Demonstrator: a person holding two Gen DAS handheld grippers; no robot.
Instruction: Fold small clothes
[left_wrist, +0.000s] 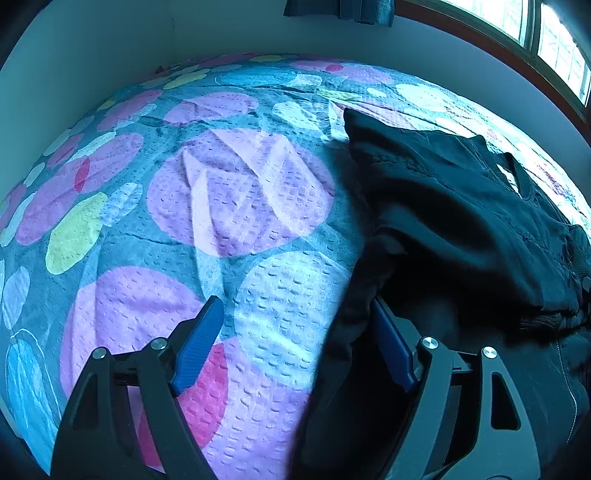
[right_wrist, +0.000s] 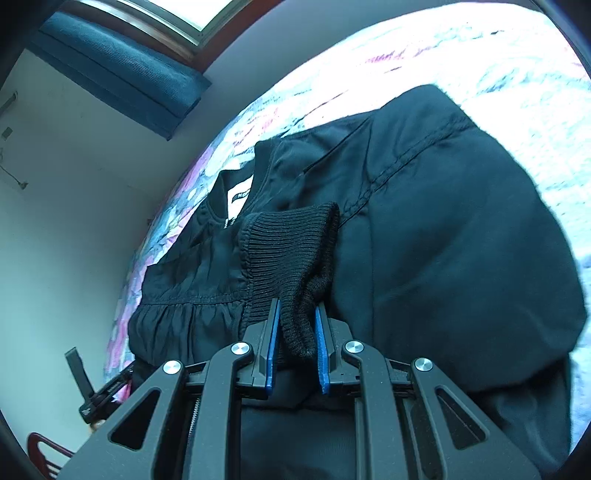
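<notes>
While the right gripper (right_wrist: 295, 314) points down at the bed, its two blue pads are clenched on a ribbed knit cuff (right_wrist: 295, 251) of a small black jacket (right_wrist: 443, 229). The cuff stands up between the jaws, its folded end hanging down into the gap and its ribbing fanning out above the fingertips. Behind it the jacket lies spread on a bedspread (right_wrist: 424, 48) that is washed out by daylight in this view. A gathered panel of the garment sits to the left of the cuff, a stitched shoulder seam runs across the upper middle, and near the collar a white label (right_wrist: 240, 194) and the top of a zip show.

From the left wrist view the left gripper (left_wrist: 295, 314) hangs over the same bedspread (left_wrist: 236, 192), here clearly a quilted cover printed with purple, pink, yellow and pale blue ovals. Its jaws stand wide apart and released. The left pad (left_wrist: 199, 343) hovers over bare cover; the right pad (left_wrist: 391, 350) sits against or just beside the dark edge of the jacket (left_wrist: 461, 206), though the cloth there is so shadowed that I cannot tell whether they touch. Nothing is pinched between the two pads. The jacket fills the right side of this view, heaped in folds with its collar towards the window (left_wrist: 554, 44) at the upper right. A blue curtain (left_wrist: 340, 9) hangs at the top edge against the pale wall.
</notes>
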